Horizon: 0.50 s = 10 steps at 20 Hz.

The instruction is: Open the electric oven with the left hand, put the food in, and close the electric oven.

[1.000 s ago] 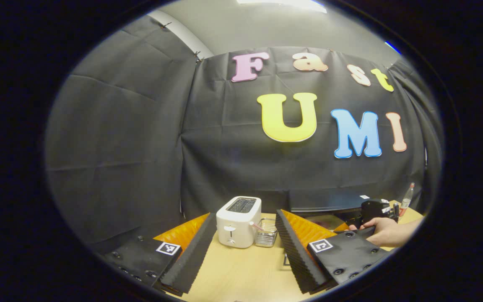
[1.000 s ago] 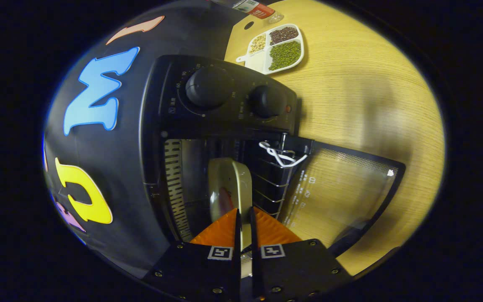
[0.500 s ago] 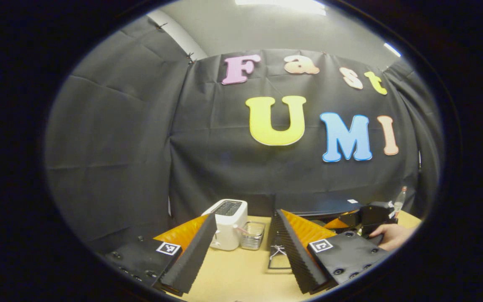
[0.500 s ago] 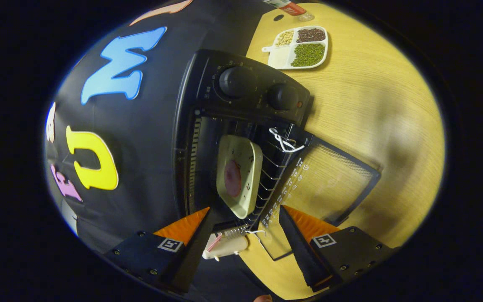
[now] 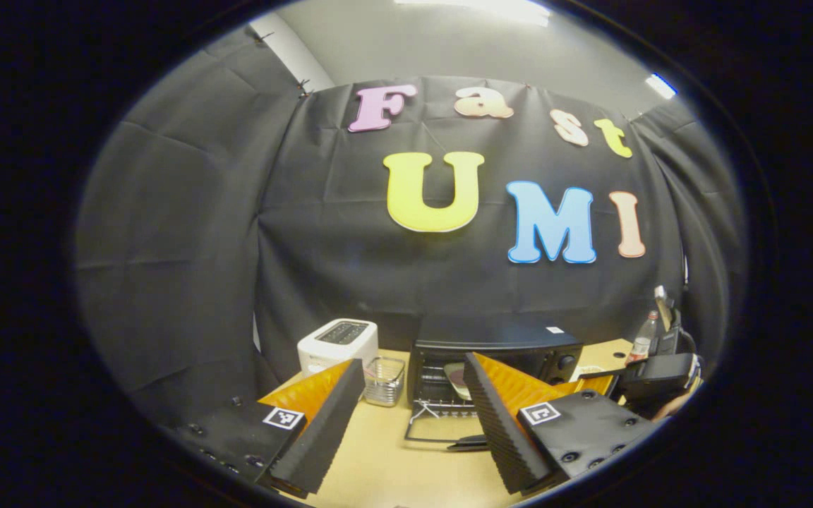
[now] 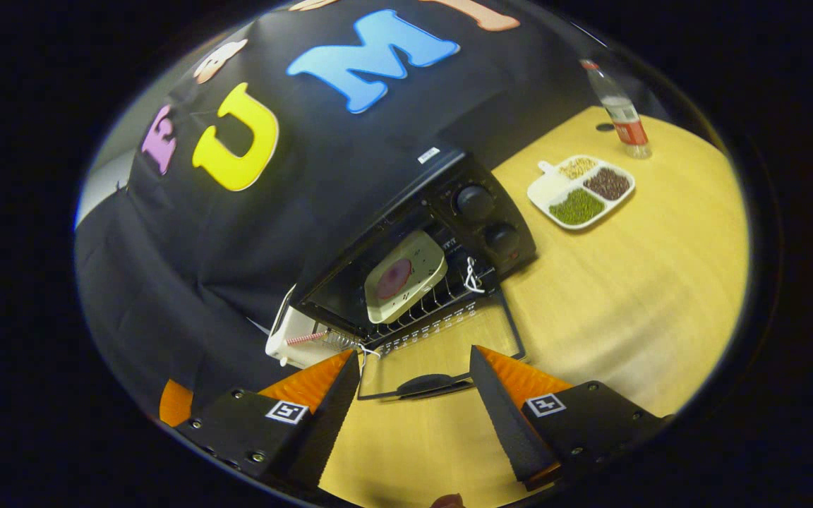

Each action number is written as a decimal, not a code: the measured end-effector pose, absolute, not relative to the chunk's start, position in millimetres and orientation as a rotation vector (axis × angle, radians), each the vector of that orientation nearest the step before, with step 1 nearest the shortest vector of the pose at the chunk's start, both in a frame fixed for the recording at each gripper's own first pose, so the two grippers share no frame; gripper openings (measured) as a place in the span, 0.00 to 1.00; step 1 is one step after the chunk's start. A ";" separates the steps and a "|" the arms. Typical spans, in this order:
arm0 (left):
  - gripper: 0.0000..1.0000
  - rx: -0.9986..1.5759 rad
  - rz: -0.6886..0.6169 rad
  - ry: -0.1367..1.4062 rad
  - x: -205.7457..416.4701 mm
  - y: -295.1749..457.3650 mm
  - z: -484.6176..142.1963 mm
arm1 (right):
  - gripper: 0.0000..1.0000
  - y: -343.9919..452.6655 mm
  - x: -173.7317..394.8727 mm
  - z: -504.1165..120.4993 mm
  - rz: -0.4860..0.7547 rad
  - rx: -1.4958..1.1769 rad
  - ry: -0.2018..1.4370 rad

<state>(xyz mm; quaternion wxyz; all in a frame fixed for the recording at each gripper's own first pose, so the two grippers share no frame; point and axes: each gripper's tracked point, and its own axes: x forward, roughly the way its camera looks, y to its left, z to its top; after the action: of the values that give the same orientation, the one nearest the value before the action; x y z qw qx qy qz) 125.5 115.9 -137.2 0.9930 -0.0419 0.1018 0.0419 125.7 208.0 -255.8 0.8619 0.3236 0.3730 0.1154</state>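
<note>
right gripper [image 6: 413, 416]: jaws spread wide, nothing held, seen in the right gripper view low over the table [image 6: 625, 317], just short of the oven door handle [image 6: 424, 384]. left gripper [image 5: 410, 423]: jaws also apart, empty, pointed at the oven front from near table height in the left gripper view.

oven door [image 6: 442, 346] is seen folded down flat toward the table, handle nearest the right gripper. just behind it, the electric oven [image 6: 449, 212] cavity is open. the plate of food [image 6: 405, 275] is seen resting on the wire rack [image 6: 435, 307] inside, apart from both grippers. same plate is glimpsed in the left gripper view [image 5: 457, 377], partly hidden by a finger.

beside the oven: toaster [image 5: 337, 344] and a small wire basket [image 5: 384, 370]. farther right: divided dish of beans [image 6: 581, 190], bottle [image 6: 622, 113].

status, judged: opening done, food placed. left to do: door to be swung up and closed; handle not yet touched.
</note>
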 end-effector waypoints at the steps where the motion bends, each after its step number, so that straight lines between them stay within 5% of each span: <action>1: 0.94 -0.082 0.075 0.212 123.2 110.8 -140.4 | 0.96 197.1 120.0 -251.5 0.246 0.631 0.763; 6: 1.00 -0.056 0.021 0.283 113.0 86.6 -168.2 | 0.96 140.3 96.9 -230.2 0.238 0.411 0.638; 10: 0.91 -0.056 -0.026 0.339 111.9 64.8 -197.0 | 0.97 93.7 84.2 -211.8 0.187 0.255 0.524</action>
<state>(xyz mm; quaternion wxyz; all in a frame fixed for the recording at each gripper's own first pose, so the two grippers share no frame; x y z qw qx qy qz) 111.9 64.8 -197.0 0.9852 -0.0280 0.1687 -0.0130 84.2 93.7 -211.8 0.9535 0.1257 0.2581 0.0923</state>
